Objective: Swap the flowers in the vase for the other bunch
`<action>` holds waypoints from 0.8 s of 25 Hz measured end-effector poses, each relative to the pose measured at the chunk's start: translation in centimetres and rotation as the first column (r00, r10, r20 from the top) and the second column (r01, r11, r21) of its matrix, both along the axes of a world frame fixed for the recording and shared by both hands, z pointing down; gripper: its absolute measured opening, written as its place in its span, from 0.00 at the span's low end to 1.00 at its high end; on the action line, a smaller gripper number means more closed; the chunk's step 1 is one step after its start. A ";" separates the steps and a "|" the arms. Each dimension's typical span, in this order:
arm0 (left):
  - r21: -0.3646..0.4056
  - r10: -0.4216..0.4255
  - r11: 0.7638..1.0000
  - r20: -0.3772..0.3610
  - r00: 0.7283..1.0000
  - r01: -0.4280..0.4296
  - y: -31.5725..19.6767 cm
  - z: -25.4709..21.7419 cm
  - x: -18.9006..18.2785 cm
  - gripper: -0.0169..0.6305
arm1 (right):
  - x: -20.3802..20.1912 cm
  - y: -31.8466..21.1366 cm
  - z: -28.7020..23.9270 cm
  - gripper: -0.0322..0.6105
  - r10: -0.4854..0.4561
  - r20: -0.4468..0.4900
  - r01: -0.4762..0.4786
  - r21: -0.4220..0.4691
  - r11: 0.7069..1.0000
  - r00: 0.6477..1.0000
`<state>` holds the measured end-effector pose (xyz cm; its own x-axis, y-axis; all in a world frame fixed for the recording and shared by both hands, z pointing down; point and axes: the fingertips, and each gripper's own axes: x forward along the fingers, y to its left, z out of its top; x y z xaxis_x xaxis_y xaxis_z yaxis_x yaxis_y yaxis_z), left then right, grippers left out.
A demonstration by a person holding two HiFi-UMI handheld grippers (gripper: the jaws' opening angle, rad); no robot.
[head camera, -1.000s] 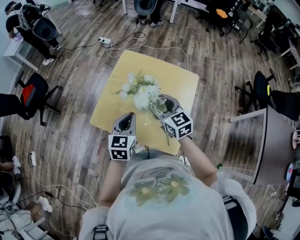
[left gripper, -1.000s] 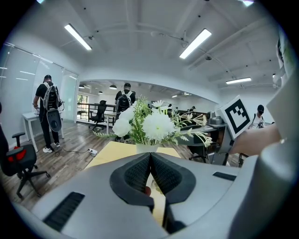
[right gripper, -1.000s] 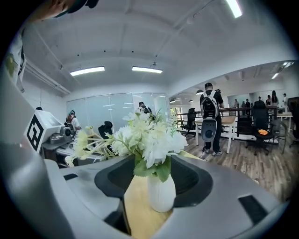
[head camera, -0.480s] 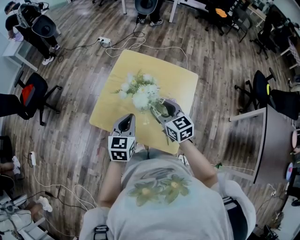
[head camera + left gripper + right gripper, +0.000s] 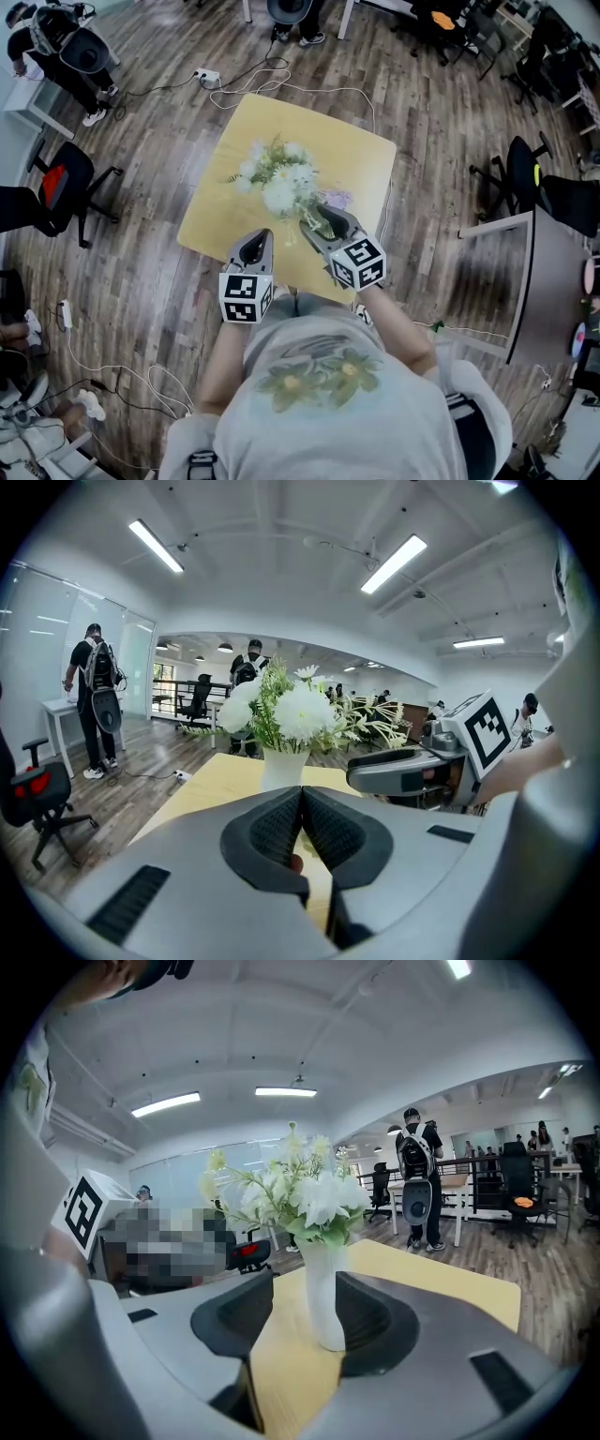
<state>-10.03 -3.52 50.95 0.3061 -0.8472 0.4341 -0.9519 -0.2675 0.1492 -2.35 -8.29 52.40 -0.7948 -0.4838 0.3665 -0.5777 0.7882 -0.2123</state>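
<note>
Two grippers hang over a square, pale-yellow wooden table point(image 5: 361, 155). The left gripper point(image 5: 255, 237) has its jaws pressed together, empty. A slim white vase point(image 5: 323, 1307) of white flowers point(image 5: 302, 1194) stands upright on the table, in the gap between the right gripper's point(image 5: 316, 220) spread jaws, unclamped.

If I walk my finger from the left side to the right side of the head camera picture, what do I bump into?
Black chair with red on it → left gripper → right gripper → dark chair. The flowers overlap both grippers, so they are left out.
</note>
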 end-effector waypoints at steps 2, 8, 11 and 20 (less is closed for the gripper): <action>-0.005 0.003 1.000 0.000 1.000 -0.003 0.1 0.4 0.2 0.05 | 0.1 0.2 0.1 0.39 -0.007 0.011 0.007 0.004 1.000 1.000; -0.021 0.020 1.000 -0.004 1.000 -0.020 0.2 1.2 1.6 0.05 | 0.8 0.9 -0.4 0.19 -0.034 0.046 0.033 0.031 0.999 0.998; -0.028 0.015 1.000 -0.018 1.000 -0.015 0.1 1.3 1.9 0.05 | 0.7 1.5 -0.5 0.15 -0.060 0.061 0.058 0.033 0.998 0.996; -0.036 0.048 0.998 -0.033 0.998 -0.049 -0.1 1.6 3.3 0.05 | 0.8 2.4 -0.1 0.12 -0.095 0.041 0.093 0.046 0.995 0.995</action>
